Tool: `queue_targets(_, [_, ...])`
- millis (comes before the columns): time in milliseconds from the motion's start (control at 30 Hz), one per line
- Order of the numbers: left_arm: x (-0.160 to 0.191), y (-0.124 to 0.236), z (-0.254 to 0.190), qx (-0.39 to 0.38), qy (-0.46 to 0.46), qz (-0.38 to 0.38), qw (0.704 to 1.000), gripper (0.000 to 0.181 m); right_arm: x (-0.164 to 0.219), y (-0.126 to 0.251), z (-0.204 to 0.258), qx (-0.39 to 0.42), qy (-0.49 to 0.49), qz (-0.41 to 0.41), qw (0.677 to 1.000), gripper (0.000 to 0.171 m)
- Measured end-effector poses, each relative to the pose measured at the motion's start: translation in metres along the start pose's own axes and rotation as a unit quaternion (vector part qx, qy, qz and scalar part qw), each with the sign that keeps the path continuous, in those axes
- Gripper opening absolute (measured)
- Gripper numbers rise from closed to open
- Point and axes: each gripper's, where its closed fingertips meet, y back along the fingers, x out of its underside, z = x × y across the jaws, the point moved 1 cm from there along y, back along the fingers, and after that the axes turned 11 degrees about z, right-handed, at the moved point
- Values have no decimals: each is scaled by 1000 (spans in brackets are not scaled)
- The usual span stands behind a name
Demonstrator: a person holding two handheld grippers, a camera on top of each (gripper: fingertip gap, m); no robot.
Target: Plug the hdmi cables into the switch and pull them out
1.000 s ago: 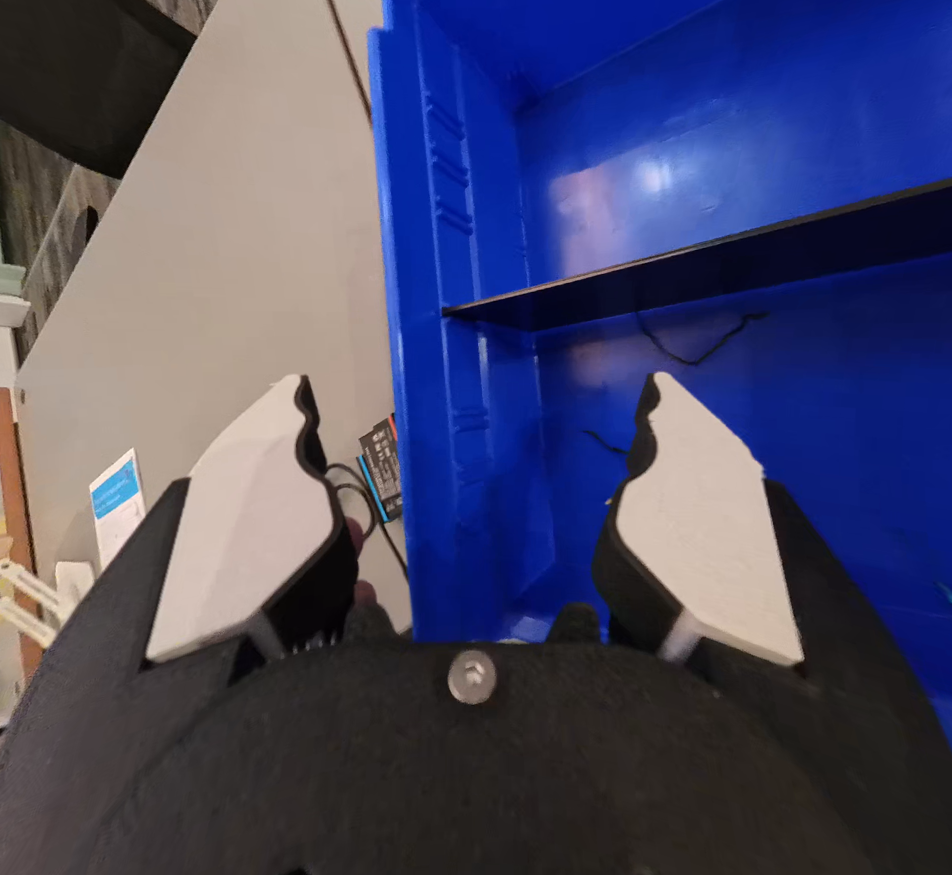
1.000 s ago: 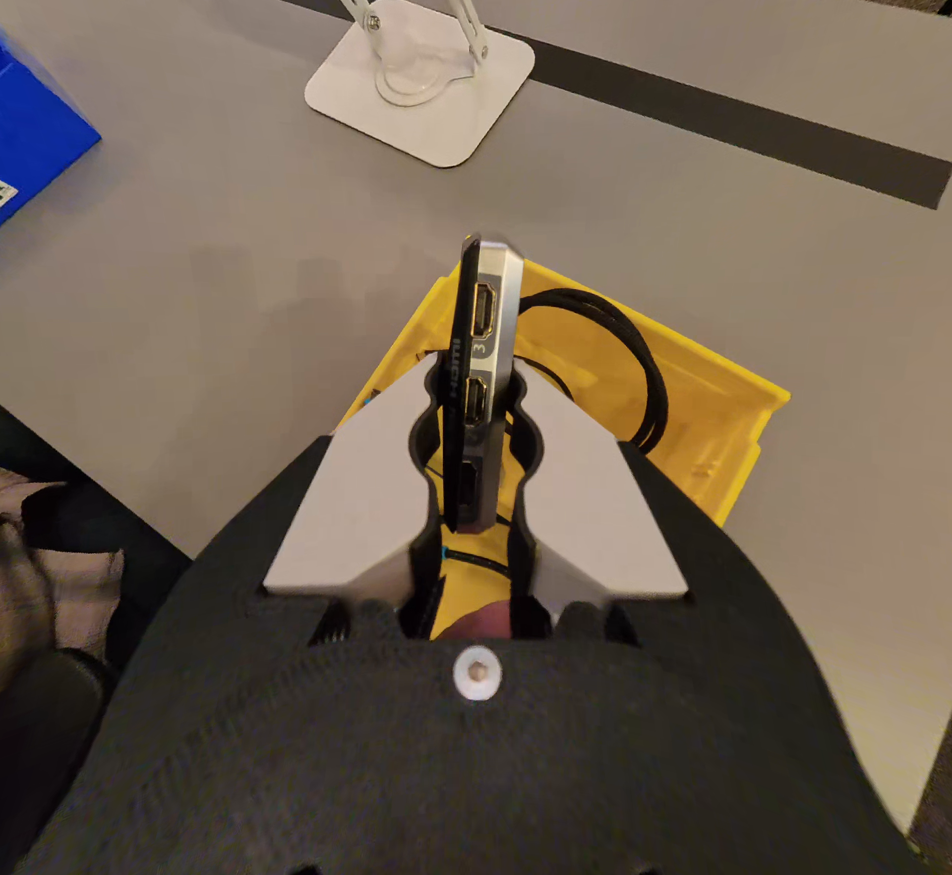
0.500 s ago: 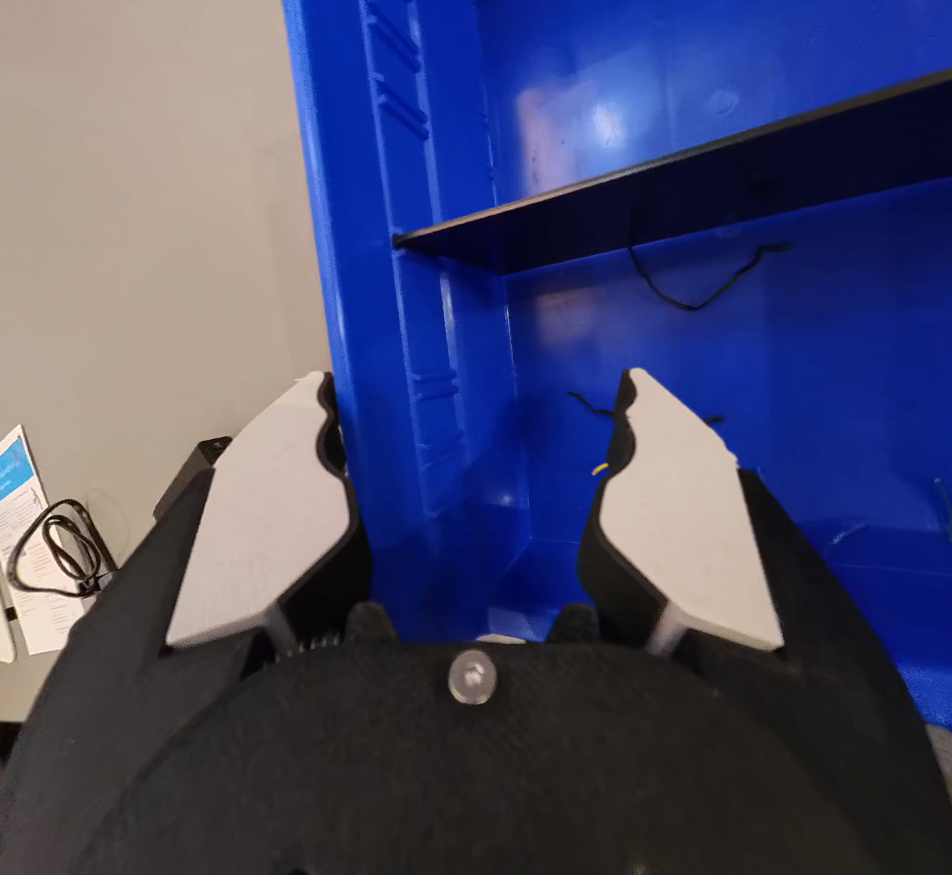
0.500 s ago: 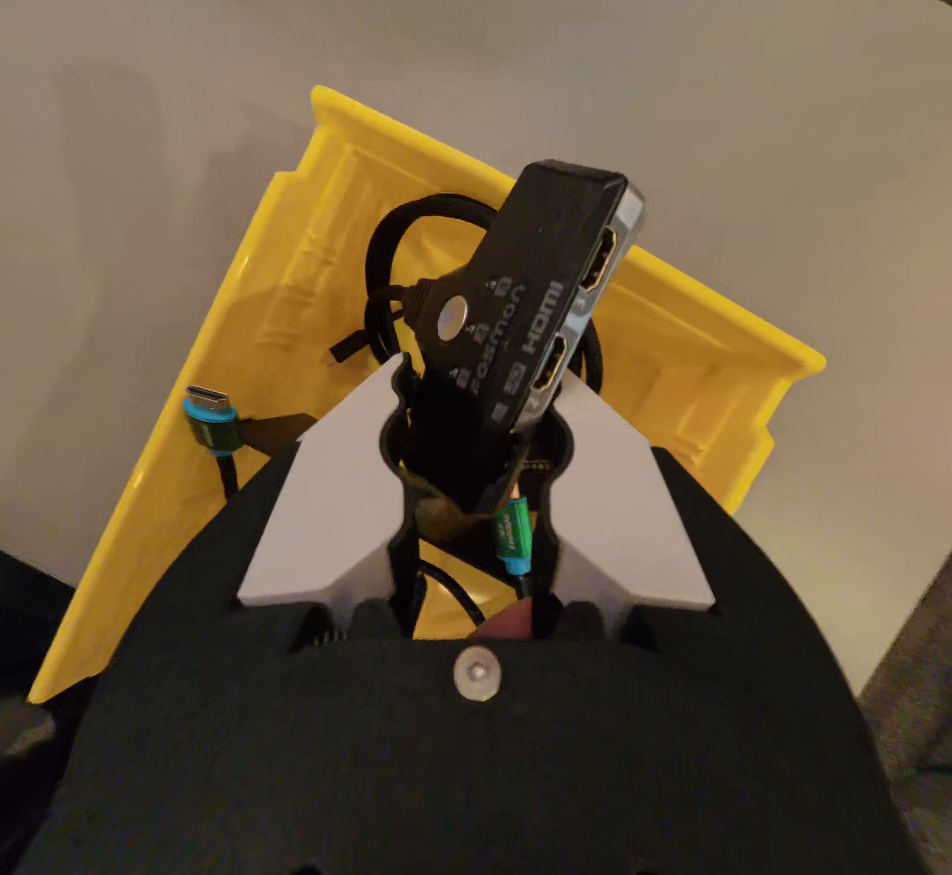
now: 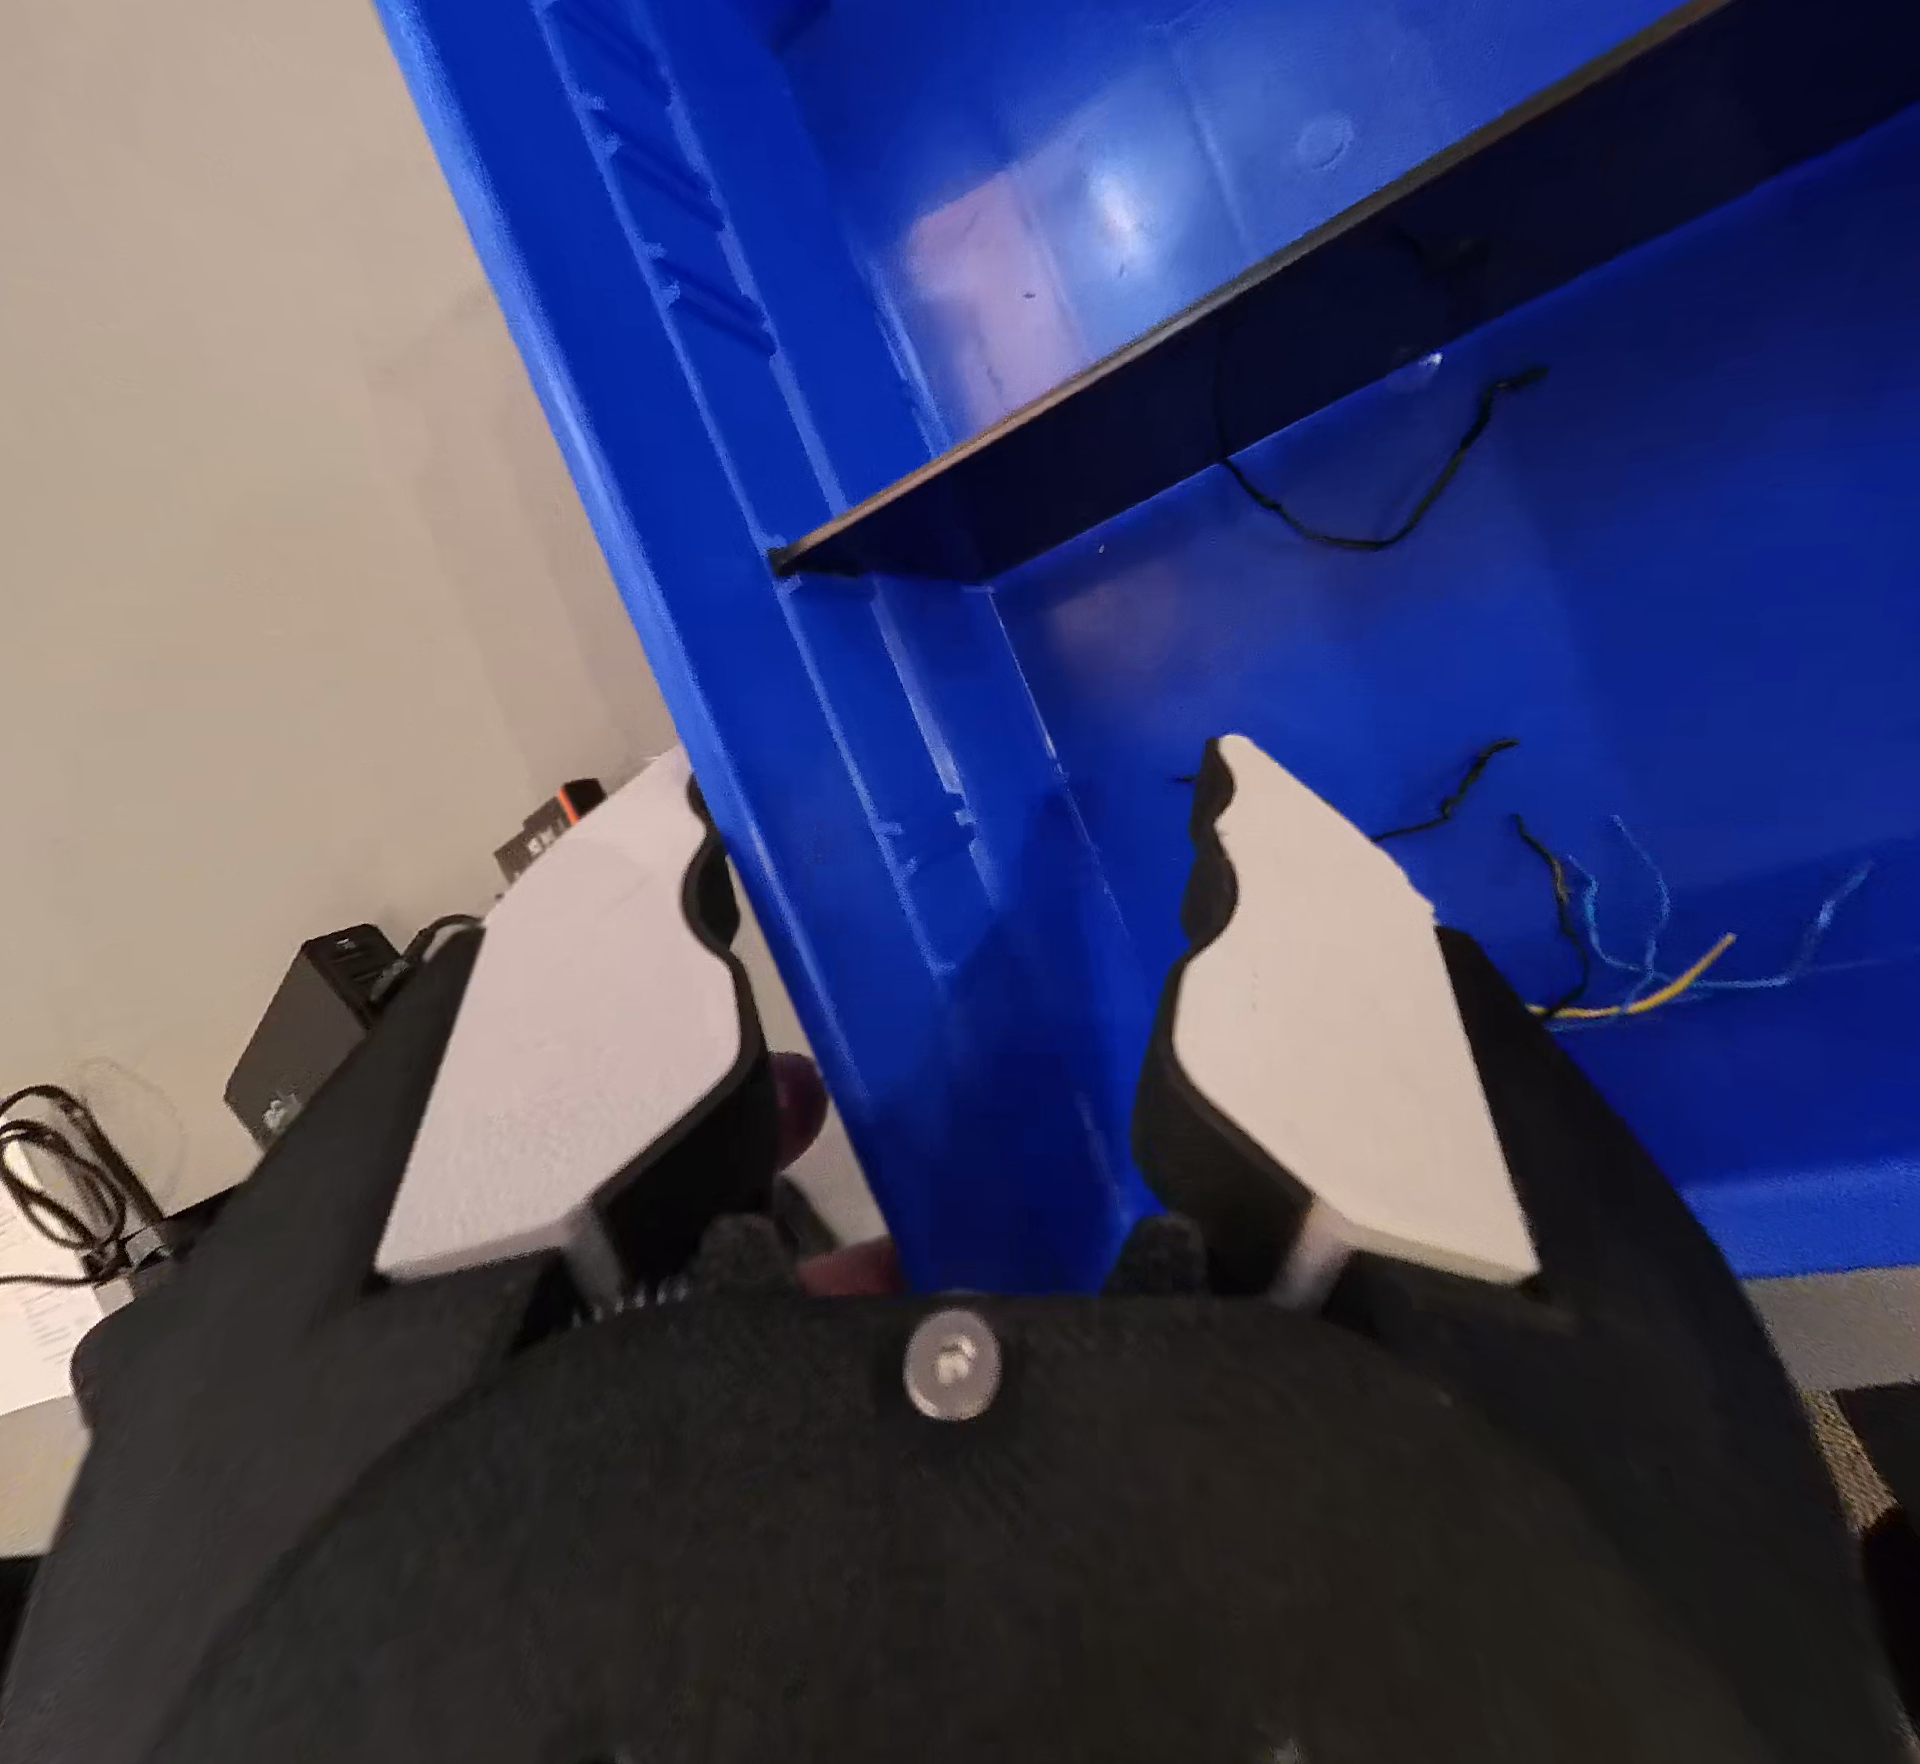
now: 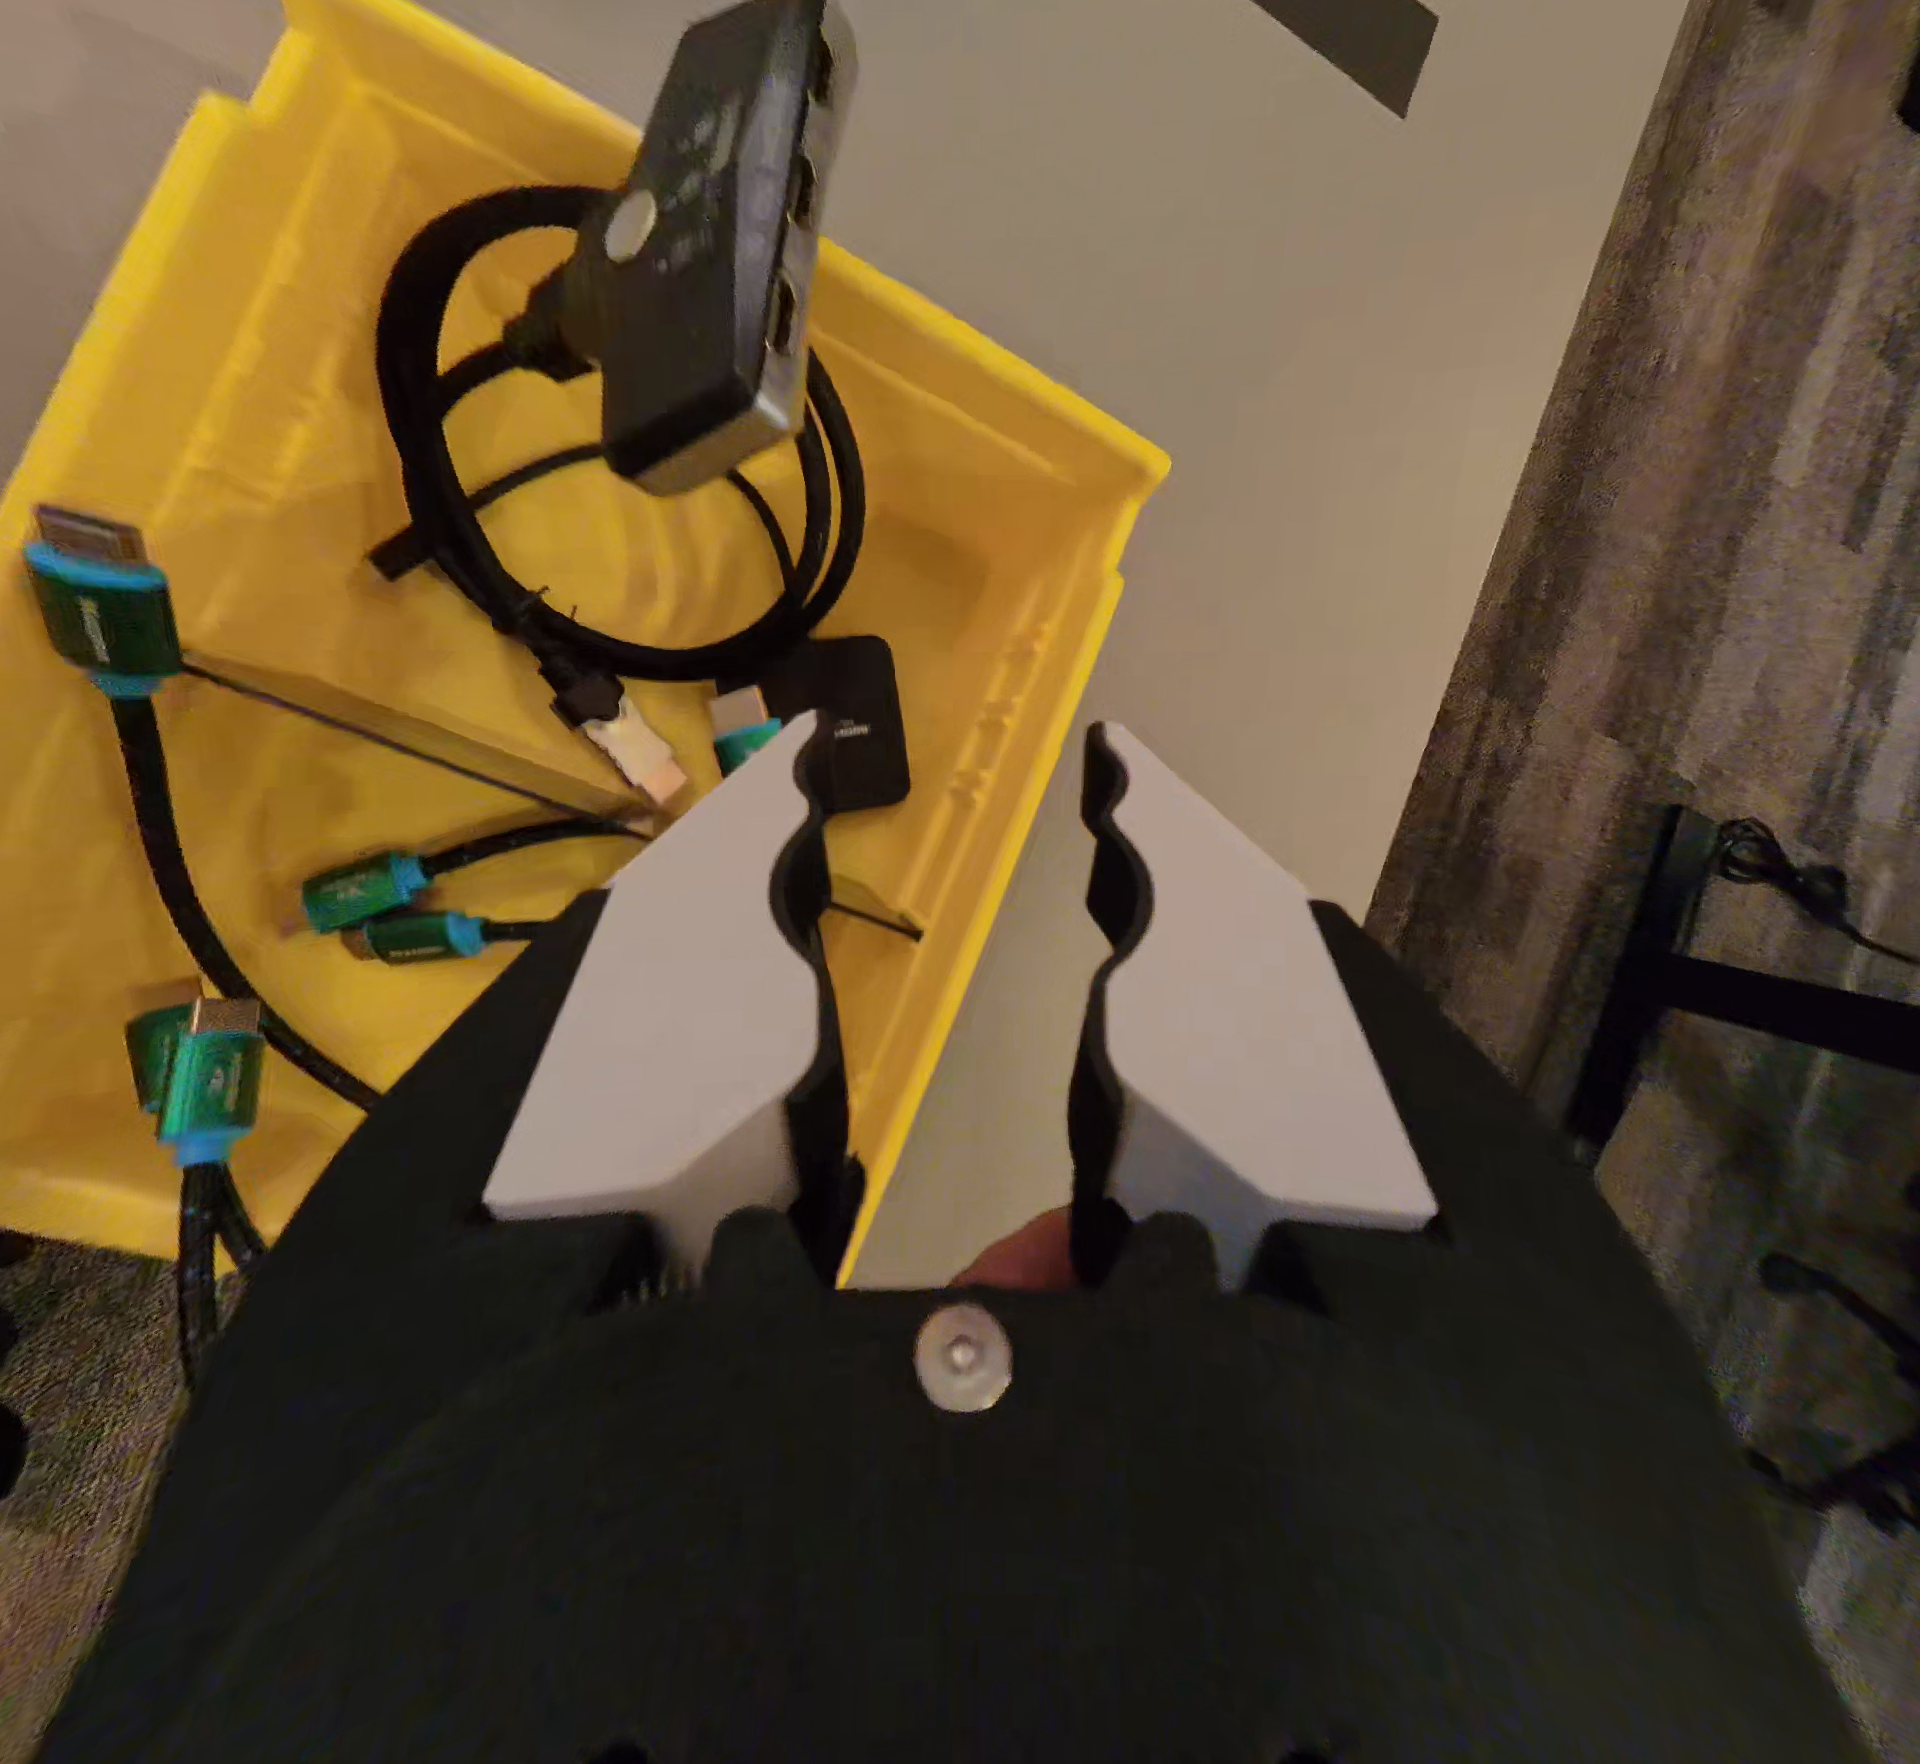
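Yellow plastic frames it all: the bin point(image 6: 239, 426) is the landmark, sitting on a grey table point(image 6: 1195, 187). The switch point(image 6: 717, 249) appears above the bin's far part, blurred and tilted, its long axis running away from the right gripper point(image 6: 945, 748); whether it rests on the far wall or is in mid-air I cannot tell. Its ports face the bin's right wall, all 3 looking empty, and its own black lead point(image 6: 623, 509) coils beneath it on the bin floor.

The right gripper has its jaws parted to a middling gap, holding nothing, straddling the bin's right wall, with the switch straight ahead and slightly left. Several green plugs point(image 6: 99, 613) lie loose toward the bin's left and near side, none seated in a port.

The left gripper point(image 5: 956, 769) is spread wide and empty around the wall of a blue bin point(image 5: 1558, 675), with the yellow bin out of its view. So the right is probably nearer the switch and plugs; any next grasp likely falls to it.
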Motion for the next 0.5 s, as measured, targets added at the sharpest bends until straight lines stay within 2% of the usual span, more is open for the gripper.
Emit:
queue_targets(67, [-2, 1, -3, 14, -3, -7, 1000, 80, 19, -4, -6, -5, -12, 10, 1000, 29])
queue_targets(200, [-3, 0, -2, 25, 13, -15, 999, 82, 62, -25, -20, 0, -40, 47, 998, 33])
queue_targets(233, [-3, 1, -1, 28, 21, -20, 999, 83, 67, -28, -21, -4, -49, 42, 998, 41])
queue_targets(300, [-5, 4, -3, 55, 41, -34, 997, 87, 69, -31, -18, -38, -72, 18, 997, 35])
queue_targets(400, [-6, 5, -1, 72, 75, -40, 994, 96, 75, -37, -13, -63, -77, 20, 995, 40])
queue_targets(500, [-4, 0, -6, 81, 80, -25, 993, 95, 82, -47, -3, -92, -71, 36, 993, 42])
